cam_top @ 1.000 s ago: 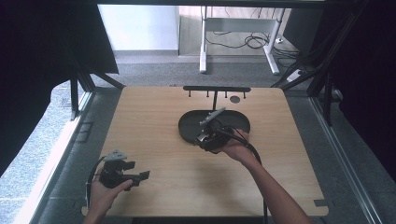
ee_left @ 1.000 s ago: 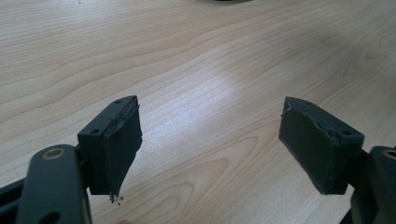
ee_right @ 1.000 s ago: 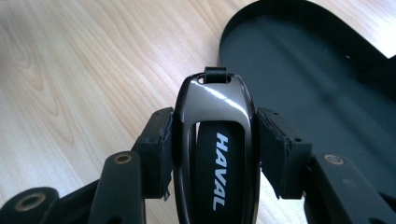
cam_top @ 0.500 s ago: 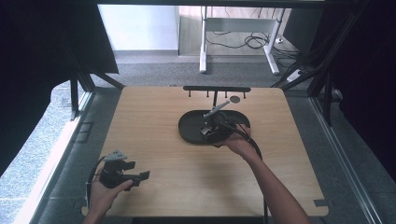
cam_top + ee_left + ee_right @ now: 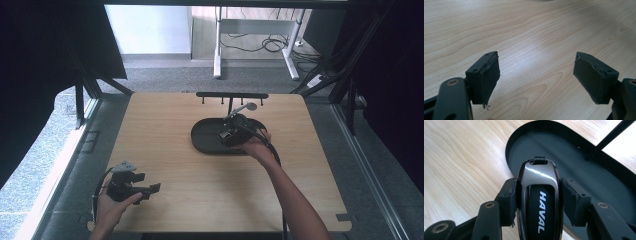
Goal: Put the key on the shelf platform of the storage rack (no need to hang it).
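A glossy black car key fob (image 5: 539, 195) marked HAVAL, with a small strap loop at its far end, sits between the jaws of my right gripper (image 5: 539, 192), which is shut on its sides. It is held over the near rim of a black oval tray (image 5: 599, 180). In the high view the right gripper (image 5: 231, 134) is above the tray (image 5: 205, 137) at mid table. My left gripper (image 5: 150, 189) rests near the front left corner, open. Its pads (image 5: 486, 77) stand wide apart over bare wood with nothing between them.
A thin black post (image 5: 230, 107) rises from the tray to a black bar with several small hooks (image 5: 232, 95) at the table's far edge. The wooden tabletop (image 5: 165, 150) is bare around the tray. A cable trails from the right gripper along the forearm.
My right gripper has moved slightly farther and to the right over the tray with the fob in it. The left gripper has stayed in place.
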Action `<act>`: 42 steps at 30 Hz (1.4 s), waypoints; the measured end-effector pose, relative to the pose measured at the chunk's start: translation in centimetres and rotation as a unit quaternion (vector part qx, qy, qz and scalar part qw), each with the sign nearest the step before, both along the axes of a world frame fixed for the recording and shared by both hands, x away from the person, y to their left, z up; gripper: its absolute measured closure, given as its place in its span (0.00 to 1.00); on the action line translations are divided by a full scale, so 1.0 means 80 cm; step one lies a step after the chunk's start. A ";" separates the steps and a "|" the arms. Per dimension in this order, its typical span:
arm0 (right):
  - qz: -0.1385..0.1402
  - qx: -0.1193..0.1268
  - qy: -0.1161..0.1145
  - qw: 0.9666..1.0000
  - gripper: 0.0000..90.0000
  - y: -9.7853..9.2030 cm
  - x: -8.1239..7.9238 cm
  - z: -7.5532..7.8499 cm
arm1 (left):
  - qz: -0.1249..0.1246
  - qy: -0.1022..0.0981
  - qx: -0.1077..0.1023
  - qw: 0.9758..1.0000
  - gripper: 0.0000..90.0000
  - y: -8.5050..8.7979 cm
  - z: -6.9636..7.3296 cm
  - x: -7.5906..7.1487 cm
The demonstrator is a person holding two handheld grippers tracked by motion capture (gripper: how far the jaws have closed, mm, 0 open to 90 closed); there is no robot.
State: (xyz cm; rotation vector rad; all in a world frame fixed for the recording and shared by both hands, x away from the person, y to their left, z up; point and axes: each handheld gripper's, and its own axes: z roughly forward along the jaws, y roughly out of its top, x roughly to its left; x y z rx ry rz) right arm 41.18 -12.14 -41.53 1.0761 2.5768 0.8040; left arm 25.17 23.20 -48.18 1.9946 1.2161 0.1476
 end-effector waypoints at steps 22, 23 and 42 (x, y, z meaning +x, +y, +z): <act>-0.042 0.002 -0.007 0.999 0.55 -0.006 0.028 -0.003 | -0.002 0.002 0.000 1.000 0.24 0.000 -0.001 0.001; -0.043 0.001 -0.008 0.999 0.55 -0.006 0.029 -0.004 | -0.001 0.002 0.000 1.000 0.24 0.000 -0.001 0.001; -0.090 -0.011 -0.005 0.996 0.55 -0.013 0.057 -0.027 | -0.001 0.002 -0.001 1.000 0.24 0.000 -0.001 0.000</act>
